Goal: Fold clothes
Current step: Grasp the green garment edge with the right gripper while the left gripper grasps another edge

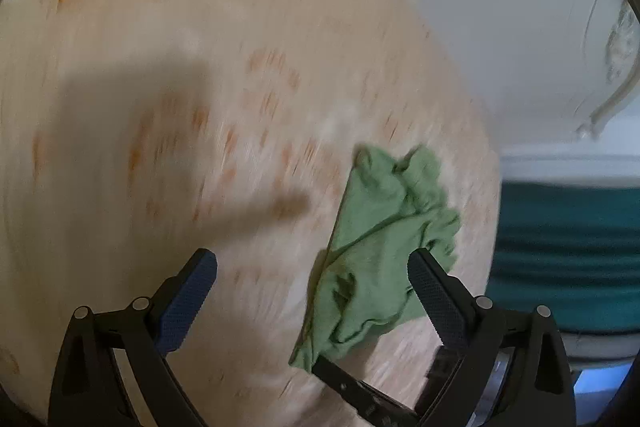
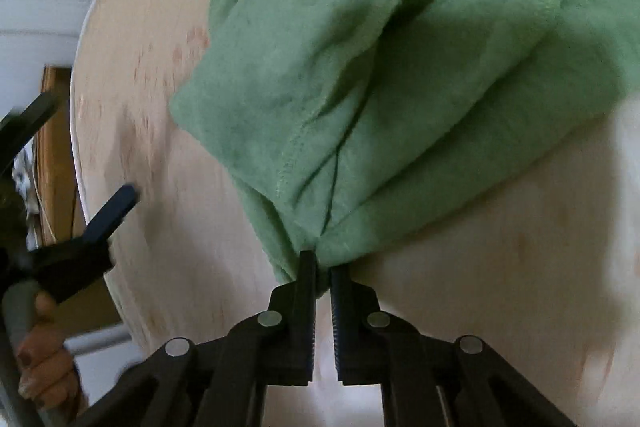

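From my left wrist camera, the left tongs (image 1: pixel 312 263) are spread wide and empty above the pale round wooden table (image 1: pixel 200 67). The crumpled green knit garment (image 1: pixel 380 243) lies on the table by the right-hand finger.

From my right wrist camera, the right tongs (image 2: pixel 322 267) are clenched on a bunched edge of the garment (image 2: pixel 380 67), which spreads away across the table (image 2: pixel 160 227). I read no writing anywhere.

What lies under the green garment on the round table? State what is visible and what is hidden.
The green garment lies crumpled on the pale wooden table, with bare wood around it. The right tongs pinch its edge. Anything beneath its folds is covered.
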Demonstrator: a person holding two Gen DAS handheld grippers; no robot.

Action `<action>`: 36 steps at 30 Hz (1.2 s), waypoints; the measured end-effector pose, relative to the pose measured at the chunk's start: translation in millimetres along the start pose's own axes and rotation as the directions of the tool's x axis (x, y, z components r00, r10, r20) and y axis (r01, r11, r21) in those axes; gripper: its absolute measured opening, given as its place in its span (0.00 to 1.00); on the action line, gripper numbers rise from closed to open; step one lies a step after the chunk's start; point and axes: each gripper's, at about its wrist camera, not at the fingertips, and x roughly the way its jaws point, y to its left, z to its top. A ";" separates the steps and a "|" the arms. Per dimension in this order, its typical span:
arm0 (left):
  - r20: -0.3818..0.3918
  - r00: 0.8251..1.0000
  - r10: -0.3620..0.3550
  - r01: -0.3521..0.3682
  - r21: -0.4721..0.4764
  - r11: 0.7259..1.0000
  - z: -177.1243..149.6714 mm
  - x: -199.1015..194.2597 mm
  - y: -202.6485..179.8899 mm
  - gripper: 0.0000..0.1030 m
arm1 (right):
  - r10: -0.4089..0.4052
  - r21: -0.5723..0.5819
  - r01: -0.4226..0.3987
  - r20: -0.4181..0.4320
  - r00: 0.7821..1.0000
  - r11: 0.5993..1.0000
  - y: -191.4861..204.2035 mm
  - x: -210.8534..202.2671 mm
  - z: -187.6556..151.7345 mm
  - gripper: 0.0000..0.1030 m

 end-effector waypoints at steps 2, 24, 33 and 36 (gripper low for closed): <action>-0.016 0.999 0.031 -0.030 0.063 0.998 -15.5 3.1 -8.0 0.92 | -0.036 -0.052 0.036 0.000 0.999 0.998 2.5 -8.5 -12.8 0.09; 0.156 0.945 0.288 -0.317 0.658 0.683 -72.6 35.0 -90.5 0.12 | -0.045 0.349 -0.078 0.331 0.942 0.934 -128.5 -133.8 -32.6 0.54; 0.201 0.961 0.191 -0.263 0.437 0.860 -19.5 -71.3 -39.1 0.09 | 0.008 0.230 -0.086 0.321 0.947 0.969 -87.2 -127.0 39.5 0.54; 0.204 0.961 0.185 -0.258 0.432 0.864 -31.8 -80.3 -36.3 0.09 | 0.069 0.224 -0.129 0.257 0.964 0.966 -79.7 -115.8 72.0 0.54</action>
